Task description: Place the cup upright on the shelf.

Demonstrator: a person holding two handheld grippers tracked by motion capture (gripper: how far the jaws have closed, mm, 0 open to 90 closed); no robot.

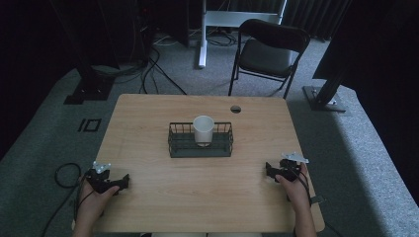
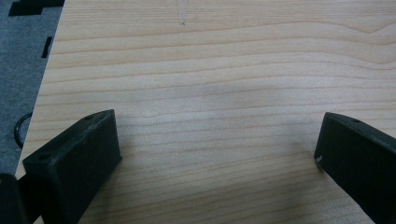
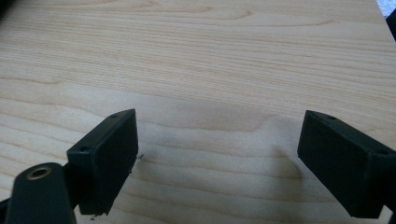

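Observation:
A white cup [image 1: 203, 130] stands upright inside a dark wire basket [image 1: 177, 143] in the middle of the wooden table [image 1: 197, 187]. My left gripper [image 1: 123, 181] rests on the table near its front left corner, held by a hand; its jaws stand wide apart over bare wood [image 2: 217, 140]. My right gripper [image 1: 269, 173] rests near the front right edge, also in a hand, jaws wide apart over bare wood [image 3: 217, 140]. Both grippers are well short of the basket and hold nothing.
A black folding chair [image 1: 267, 52] stands beyond the table's far edge. A cable hole [image 1: 235, 108] sits near the far right of the tabletop. Cables [image 1: 148, 69] run over the grey carpet, and a white stand leg [image 1: 202, 44] rises behind.

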